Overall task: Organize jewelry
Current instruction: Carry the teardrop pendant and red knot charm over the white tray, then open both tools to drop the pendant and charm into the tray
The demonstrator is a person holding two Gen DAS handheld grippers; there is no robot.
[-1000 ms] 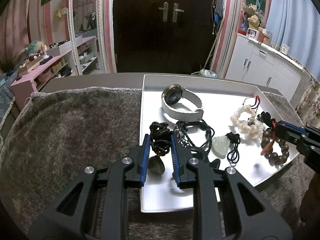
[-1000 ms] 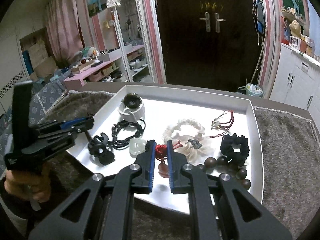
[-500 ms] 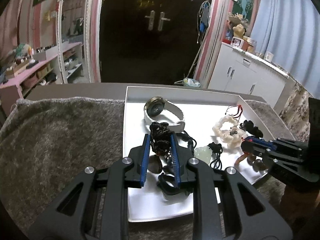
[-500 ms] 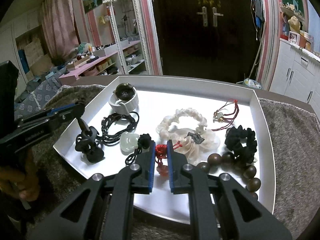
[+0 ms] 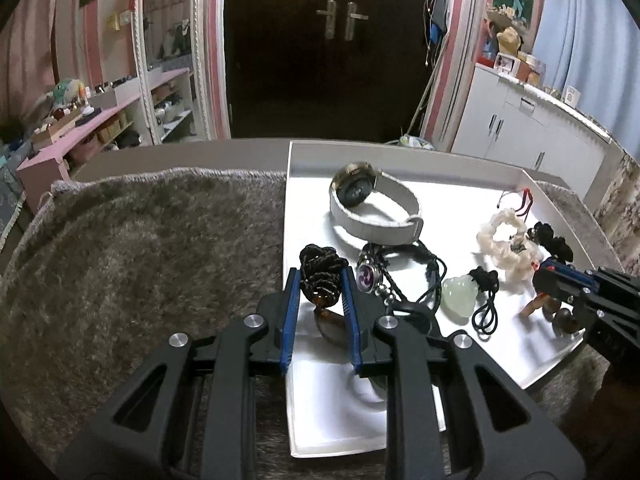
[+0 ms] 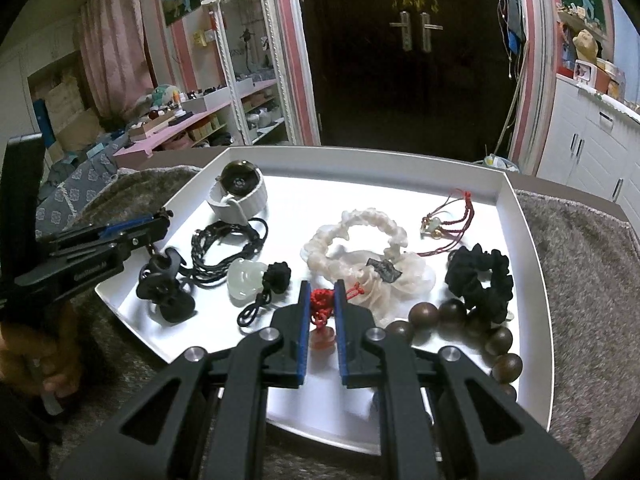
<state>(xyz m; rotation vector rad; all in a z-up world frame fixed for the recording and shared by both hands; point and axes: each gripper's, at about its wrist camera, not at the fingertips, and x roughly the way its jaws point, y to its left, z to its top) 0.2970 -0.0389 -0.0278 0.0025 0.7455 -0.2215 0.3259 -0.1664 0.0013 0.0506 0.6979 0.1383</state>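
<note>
- The tray [image 5: 472, 184] sits on the grey rug [image 5: 160, 248], and nearly all the jewelry lies inside it. I work over its near edge with both tools.
- My left gripper [image 5: 320, 280] is clamped narrow on a black braided cord [image 5: 320, 270]. The cord bunches up between the blue pads, and its brown pendant [image 5: 332, 322] hangs below them, over the tray's left near corner.
- My right gripper [image 6: 322, 294] is pinched narrow on a red knotted cord [image 6: 321, 304]. A reddish charm [image 6: 323, 340] dangles beneath, above the tray's near middle.
- In the left view the right gripper [image 5: 560, 280] comes in from the right, well apart from the left gripper.
- The relation I judge the next move by: each cord runs roughly up and down, straight out of the fingers, with the heavy end lowest. So any set-down leads with pendant or charm.
- Free floor for the black cord lies just under and ahead of my left fingers. The watch [image 5: 374, 208] and a second black cord [image 5: 408, 268] with a purple charm [image 5: 368, 278] lie beyond and to the right.
- For the red cord, the bead bracelet [image 6: 460, 320] lies just right of my right fingers, the white scrunchie [image 6: 360, 248] ahead, and the jade pendant [image 6: 246, 280] to the left.
- The left hand is nearer the tray's left edge, the right hand nearer the beads.
</note>
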